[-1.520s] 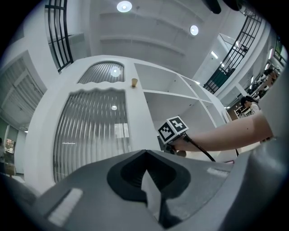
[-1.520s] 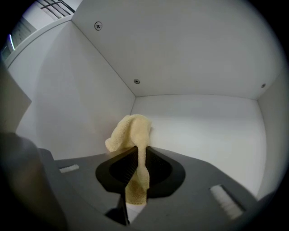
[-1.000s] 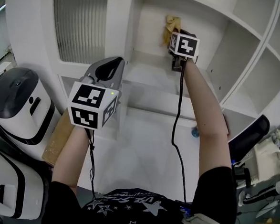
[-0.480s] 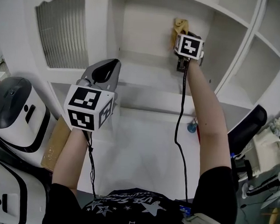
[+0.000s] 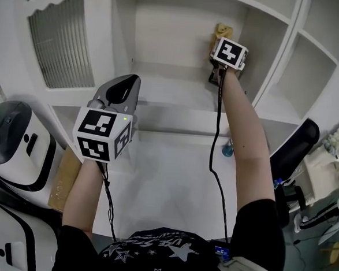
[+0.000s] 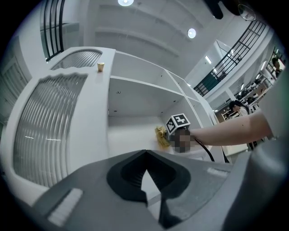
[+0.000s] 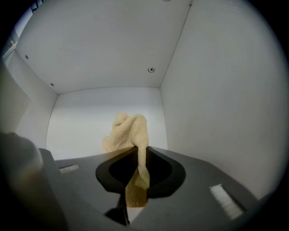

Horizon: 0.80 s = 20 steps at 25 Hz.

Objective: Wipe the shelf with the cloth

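right gripper [image 5: 221, 40] has moved right, now by shelf [image 5: 167, 86] right wall | clamped on cloth [image 7: 128, 135]: yellow, fuzzy, bunched past tips | left gripper [image 6: 145, 154] closed, empty, in front of shelf

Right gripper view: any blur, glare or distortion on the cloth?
Right gripper view: heavy fisheye, dark corners, soft even light, no glare; cloth sharp, right gripper soft near the lens. Left gripper view: ceiling lamps blown out. Head view: evenly lit, shelf lines bowed.

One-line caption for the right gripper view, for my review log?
Right gripper shut on a yellow cloth inside a white shelf compartment.
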Each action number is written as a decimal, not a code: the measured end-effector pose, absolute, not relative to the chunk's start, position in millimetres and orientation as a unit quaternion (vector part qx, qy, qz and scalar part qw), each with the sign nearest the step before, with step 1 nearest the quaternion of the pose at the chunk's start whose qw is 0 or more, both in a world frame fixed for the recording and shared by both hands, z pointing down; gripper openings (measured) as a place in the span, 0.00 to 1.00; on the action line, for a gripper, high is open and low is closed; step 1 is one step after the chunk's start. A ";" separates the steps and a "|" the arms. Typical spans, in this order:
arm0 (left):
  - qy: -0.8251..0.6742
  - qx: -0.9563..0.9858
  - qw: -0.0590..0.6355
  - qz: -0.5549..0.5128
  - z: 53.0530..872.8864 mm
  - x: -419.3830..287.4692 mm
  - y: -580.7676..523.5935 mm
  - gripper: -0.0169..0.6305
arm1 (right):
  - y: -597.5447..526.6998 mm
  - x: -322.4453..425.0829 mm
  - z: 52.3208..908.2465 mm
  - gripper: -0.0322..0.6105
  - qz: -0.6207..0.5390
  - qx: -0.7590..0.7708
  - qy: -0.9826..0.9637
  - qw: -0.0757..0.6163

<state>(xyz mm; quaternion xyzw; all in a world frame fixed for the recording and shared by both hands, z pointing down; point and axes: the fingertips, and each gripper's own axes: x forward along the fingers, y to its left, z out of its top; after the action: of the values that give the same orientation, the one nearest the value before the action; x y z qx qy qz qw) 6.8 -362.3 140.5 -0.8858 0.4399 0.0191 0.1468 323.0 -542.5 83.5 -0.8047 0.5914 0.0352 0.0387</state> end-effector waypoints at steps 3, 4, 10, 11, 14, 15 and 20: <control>0.433 -0.890 0.142 0.021 141.5 8.5 -362.5 0.03 | -540.4 326.9 85.4 0.17 0.028 -0.810 0.583 0.045; 0.432 -0.891 0.142 0.022 141.3 8.6 -362.5 0.03 | -539.9 328.5 86.2 0.17 0.025 -0.812 0.581 0.048; 0.428 -0.892 0.142 0.027 140.8 9.0 -362.3 0.03 | -536.1 339.2 89.9 0.17 0.002 -0.820 0.570 0.057; 0.427 -0.893 0.142 0.027 141.5 8.9 -362.3 0.03 | -535.0 339.2 90.1 0.17 0.003 -0.821 0.567 0.056; 0.426 -0.893 0.141 0.029 142.6 7.4 -362.8 0.03 | -532.0 339.6 87.6 0.17 0.014 -0.826 0.560 0.056; 0.425 -0.893 0.141 0.030 142.4 6.7 -362.8 0.03 | -530.7 340.2 85.5 0.17 0.021 -0.828 0.558 0.055; 0.426 -0.894 0.135 0.036 144.2 0.7 -361.2 0.03 | -525.0 326.5 87.5 0.17 0.017 -0.813 0.580 0.052</control>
<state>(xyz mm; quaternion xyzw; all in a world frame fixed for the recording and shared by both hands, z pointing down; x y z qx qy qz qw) 0.7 -361.2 144.2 -0.8939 0.4259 0.0363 0.1351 326.5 -525.0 87.5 -0.8127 0.5801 0.0172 0.0525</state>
